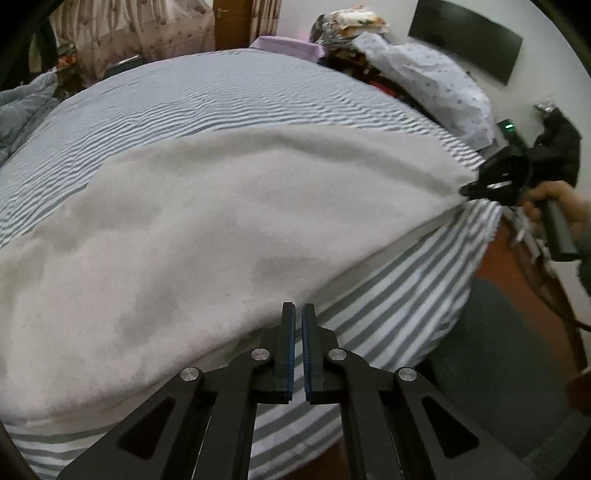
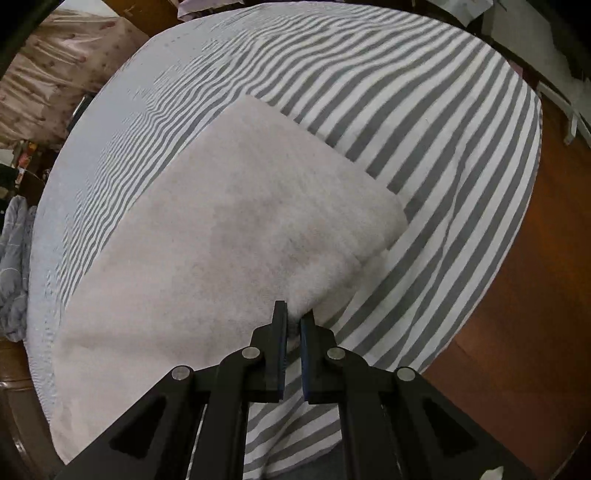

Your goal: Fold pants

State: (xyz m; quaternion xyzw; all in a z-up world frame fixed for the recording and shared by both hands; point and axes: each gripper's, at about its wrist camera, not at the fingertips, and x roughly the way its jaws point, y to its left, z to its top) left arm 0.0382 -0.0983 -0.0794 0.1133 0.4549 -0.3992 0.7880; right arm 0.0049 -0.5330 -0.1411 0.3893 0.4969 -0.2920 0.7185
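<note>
While the right gripper [image 2: 293, 319] pinches a corner of the fuzzy off-white fleece pants [image 2: 221, 229], its blue-padded jaws are nearly closed w/ a tuft of fabric between them. In the left wrist view that same gripper [image 1: 467, 191] shows at the far right, tips clamped on the cloth's pointed corner, the person's hand [image 1: 554, 203] round the handle; the corner is drawn out taut toward the bed's edge.

The left gripper [image 1: 298, 314] has its jaws close together w/ only a thin slit between the pads. Cannot tell if it holds anything: the pants' near hem [image 1: 258, 325] lies just past and left of its tips, & no fabric shows in the slit.

The pants lie folded into a broad flat slab on the grey-and-white striped bedsheet [image 2: 424, 110], reaching from the near edge of the bed toward the middle. One folded corner [image 2: 400, 212] sits square on the stripes.

Bare striped sheet lies beyond and right of the pants. Right of the bed, reddish-brown wood floor [image 2: 535, 295]. Far side: a speckled pale-blue pillow [image 1: 436, 81], a pile of clothes [image 1: 351, 26], pink floral curtain [image 1: 122, 33], dark flat screen on the wall [image 1: 465, 44].
</note>
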